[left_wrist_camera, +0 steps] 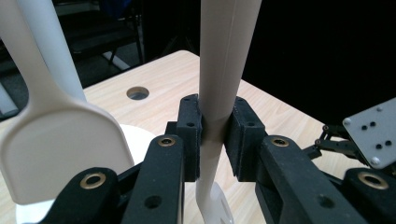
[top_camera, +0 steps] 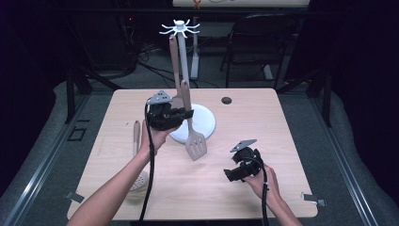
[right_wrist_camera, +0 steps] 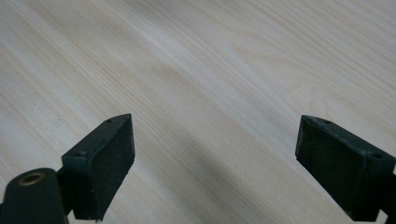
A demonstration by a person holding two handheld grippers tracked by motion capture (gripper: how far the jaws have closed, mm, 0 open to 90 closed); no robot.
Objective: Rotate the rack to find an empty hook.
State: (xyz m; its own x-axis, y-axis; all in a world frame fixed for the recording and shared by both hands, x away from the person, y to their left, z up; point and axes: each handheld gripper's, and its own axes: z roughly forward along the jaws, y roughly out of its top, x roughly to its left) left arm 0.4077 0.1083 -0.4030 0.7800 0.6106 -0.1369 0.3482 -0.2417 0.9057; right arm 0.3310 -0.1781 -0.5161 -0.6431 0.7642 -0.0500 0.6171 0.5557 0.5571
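- Here, the left tongs [top_camera: 181,113] are clamped on the handle of a slotted turner [top_camera: 190,123], held up above the desk [top_camera: 244,122] with its slotted blade hanging down over the edge of the stand's round white base [top_camera: 203,123].
- In the left gripper view, both black pads [left_wrist_camera: 190,135] press against the turner's pale handle [left_wrist_camera: 223,70], which runs upright between them.
- A second pale utensil [top_camera: 174,61] stands just beside the stand's post [top_camera: 183,56]; whether it hangs from the white hooks [top_camera: 179,28] at the top cannot be told. Its broad flat blade [left_wrist_camera: 60,144] shows close at the left of the left gripper view.
- A skimmer [top_camera: 137,157] with a pale handle lies flat on the desk left of the person's left forearm, its round perforated head near the front edge.
- The right tongs [top_camera: 234,173] are apart, held low over bare wood at the right front of the desk, well away from the stand.
- In the right gripper view, the two jaws stand wide, with plain wood grain between them.
- A small round hole [top_camera: 227,100] sits in the desk behind the base.
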